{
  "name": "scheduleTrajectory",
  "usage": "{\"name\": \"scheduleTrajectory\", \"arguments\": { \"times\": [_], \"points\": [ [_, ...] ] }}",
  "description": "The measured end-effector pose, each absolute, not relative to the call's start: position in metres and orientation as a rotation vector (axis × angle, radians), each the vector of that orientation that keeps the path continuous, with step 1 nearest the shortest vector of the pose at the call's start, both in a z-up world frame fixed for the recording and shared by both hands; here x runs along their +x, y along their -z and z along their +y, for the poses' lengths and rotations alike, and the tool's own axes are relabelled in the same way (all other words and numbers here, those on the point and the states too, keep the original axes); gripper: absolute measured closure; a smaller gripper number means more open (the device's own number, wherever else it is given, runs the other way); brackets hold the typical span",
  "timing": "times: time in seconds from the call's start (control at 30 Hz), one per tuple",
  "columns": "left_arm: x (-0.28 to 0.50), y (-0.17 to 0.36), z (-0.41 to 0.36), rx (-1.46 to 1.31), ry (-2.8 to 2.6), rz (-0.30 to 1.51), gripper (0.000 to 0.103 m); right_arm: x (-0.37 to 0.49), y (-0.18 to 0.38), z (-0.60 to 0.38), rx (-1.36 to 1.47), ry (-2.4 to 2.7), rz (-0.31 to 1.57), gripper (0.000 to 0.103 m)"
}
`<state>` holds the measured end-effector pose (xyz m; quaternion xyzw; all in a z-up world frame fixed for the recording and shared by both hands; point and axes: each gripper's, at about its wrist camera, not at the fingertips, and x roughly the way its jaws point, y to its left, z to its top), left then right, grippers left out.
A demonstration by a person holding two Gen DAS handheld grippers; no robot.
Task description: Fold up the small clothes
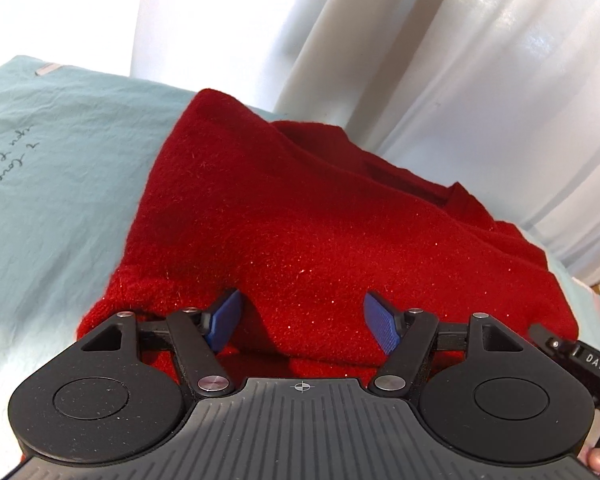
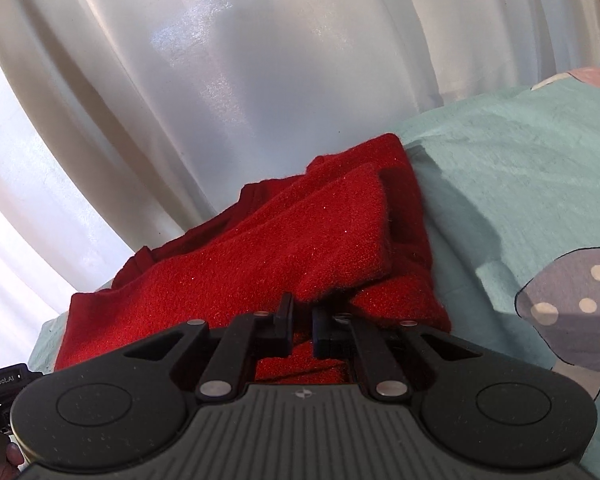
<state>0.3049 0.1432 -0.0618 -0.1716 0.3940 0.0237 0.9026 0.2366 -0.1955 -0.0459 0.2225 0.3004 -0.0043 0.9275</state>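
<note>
A fuzzy red knitted garment (image 1: 300, 220) lies partly folded on a pale teal sheet (image 1: 60, 208), with layers stacked toward the curtain. My left gripper (image 1: 302, 314) hovers low over its near edge. Its jaws stand apart, the blue pads (image 1: 224, 320) touch nothing, and red cloth lies below the gap. In the right wrist view the red garment (image 2: 260, 272) shows a folded flap on top. My right gripper (image 2: 302, 320) is shut on the cloth at the flap's near edge, and a fold of the fabric hides its tips.
A white curtain (image 2: 220, 80) hangs right behind the garment and the bed's far edge. The teal sheet (image 2: 500, 184) spreads to the right with a grey mushroom print (image 2: 572, 312). On the left it carries handwritten lettering (image 1: 12, 164). Part of the other gripper (image 1: 580, 360) shows at the right edge.
</note>
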Motion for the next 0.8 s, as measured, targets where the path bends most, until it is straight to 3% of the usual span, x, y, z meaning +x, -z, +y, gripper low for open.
{"name": "scheduleTrajectory", "arguments": {
  "times": [0.2, 0.37, 0.47, 0.53, 0.67, 0.8],
  "points": [
    [0.297, 0.063, 0.138, -0.249, -0.045, 0.807, 0.036, 0.231, 0.045, -0.209, 0.476, -0.065, 0.627, 0.094],
    [0.289, 0.058, 0.143, -0.229, -0.082, 0.812, 0.036, 0.212, 0.026, -0.198, 0.358, -0.001, 0.627, 0.079],
    [0.279, 0.058, 0.151, -0.244, -0.135, 0.852, 0.020, 0.190, 0.015, -0.193, 0.367, -0.031, 0.624, 0.062],
    [0.265, 0.061, 0.161, -0.282, -0.161, 0.888, 0.018, 0.173, 0.011, -0.190, 0.403, -0.109, 0.645, 0.052],
    [0.208, 0.055, 0.179, -0.299, -0.129, 0.894, 0.016, 0.130, 0.010, -0.179, 0.408, -0.285, 0.781, 0.044],
    [0.144, 0.047, 0.192, -0.221, -0.168, 0.934, 0.012, 0.077, 0.012, -0.176, 0.273, -0.312, 0.924, 0.043]
  ]
}}
